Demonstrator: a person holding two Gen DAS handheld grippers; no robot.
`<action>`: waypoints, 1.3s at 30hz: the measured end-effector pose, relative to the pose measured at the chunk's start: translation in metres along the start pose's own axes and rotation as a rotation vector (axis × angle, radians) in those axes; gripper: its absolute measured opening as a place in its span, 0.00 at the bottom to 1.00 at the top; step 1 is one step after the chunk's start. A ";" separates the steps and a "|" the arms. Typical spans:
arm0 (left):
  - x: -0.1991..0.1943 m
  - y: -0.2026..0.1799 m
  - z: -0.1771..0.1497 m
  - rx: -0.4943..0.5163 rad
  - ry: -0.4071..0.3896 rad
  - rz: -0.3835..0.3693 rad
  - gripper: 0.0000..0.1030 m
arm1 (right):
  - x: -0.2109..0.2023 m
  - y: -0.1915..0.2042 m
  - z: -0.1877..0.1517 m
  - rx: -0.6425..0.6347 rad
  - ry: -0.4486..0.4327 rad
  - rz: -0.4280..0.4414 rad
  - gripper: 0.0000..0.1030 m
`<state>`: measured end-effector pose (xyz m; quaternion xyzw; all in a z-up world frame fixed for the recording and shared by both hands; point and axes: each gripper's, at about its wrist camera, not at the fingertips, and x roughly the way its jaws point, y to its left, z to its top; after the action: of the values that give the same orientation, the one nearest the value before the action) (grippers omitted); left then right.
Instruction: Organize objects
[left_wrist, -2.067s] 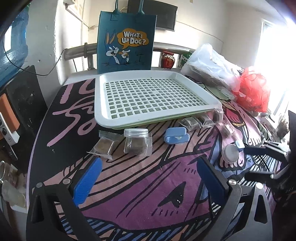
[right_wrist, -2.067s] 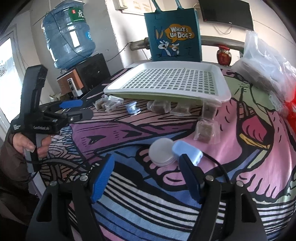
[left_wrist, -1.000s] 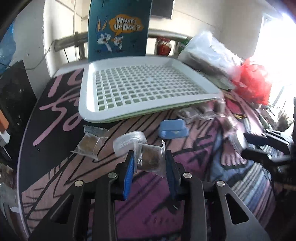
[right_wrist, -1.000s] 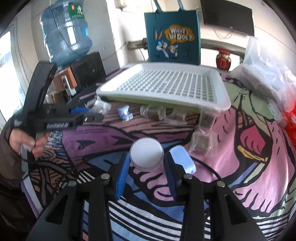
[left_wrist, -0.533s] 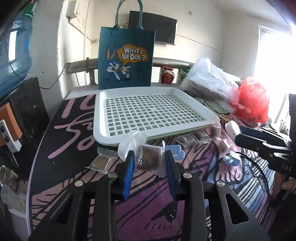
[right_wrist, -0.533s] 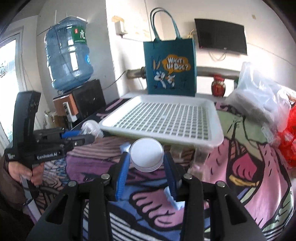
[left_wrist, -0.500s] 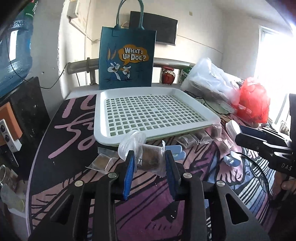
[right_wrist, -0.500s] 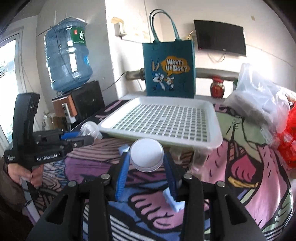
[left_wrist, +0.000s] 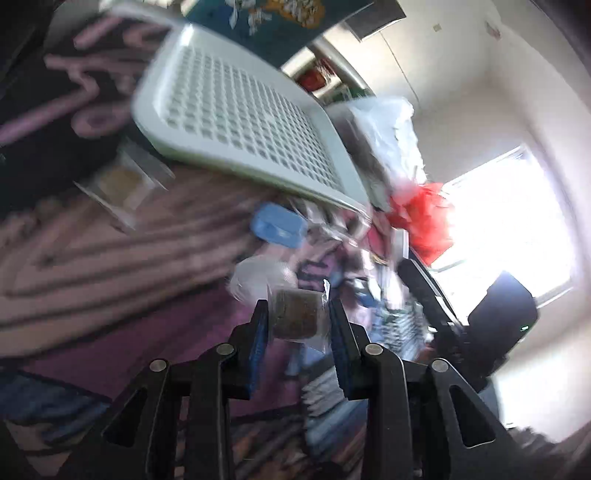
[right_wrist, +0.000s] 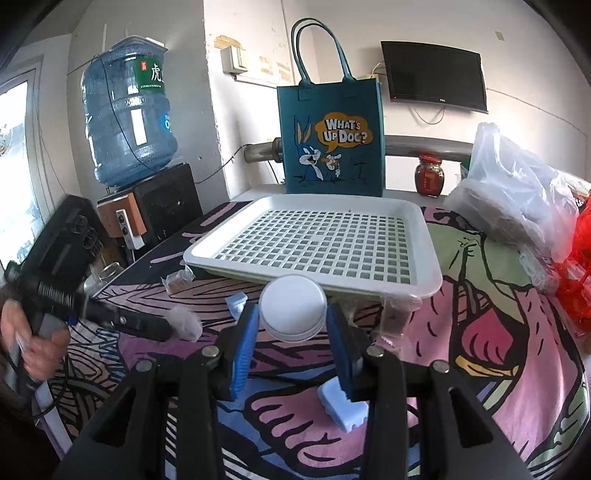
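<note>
Round white lid (right_wrist: 292, 307), flat-faced, unmarked

Open tray, crowded edges

The white perforated tray (right_wrist: 314, 240) lies bare inside, open from above. Behind the tray a blue tote bag (right_wrist: 330, 142) stands upright, closing off its far side. To the tray's right a clear plastic bag (right_wrist: 517, 199) and a red bag (right_wrist: 576, 266) crowd the worktop (right_wrist: 480, 332). Along the tray's near rim lie small packets (right_wrist: 177, 280) and a blue clip (right_wrist: 236, 301); another blue piece (right_wrist: 341, 406) lies nearer.
</note>
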<state>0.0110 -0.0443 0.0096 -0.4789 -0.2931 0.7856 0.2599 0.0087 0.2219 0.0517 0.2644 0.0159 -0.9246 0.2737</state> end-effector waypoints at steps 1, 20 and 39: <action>-0.002 0.003 0.000 -0.020 0.010 -0.028 0.29 | 0.000 0.000 0.000 0.001 -0.001 0.002 0.36; -0.006 -0.075 -0.012 0.488 -0.413 0.518 0.29 | -0.004 -0.002 0.000 0.018 -0.021 0.014 0.36; 0.005 -0.074 -0.023 0.539 -0.452 0.517 0.29 | 0.005 -0.003 0.004 0.011 -0.022 -0.027 0.36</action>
<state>0.0396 0.0154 0.0509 -0.2677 0.0023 0.9583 0.0999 0.0016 0.2207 0.0524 0.2554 0.0116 -0.9312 0.2597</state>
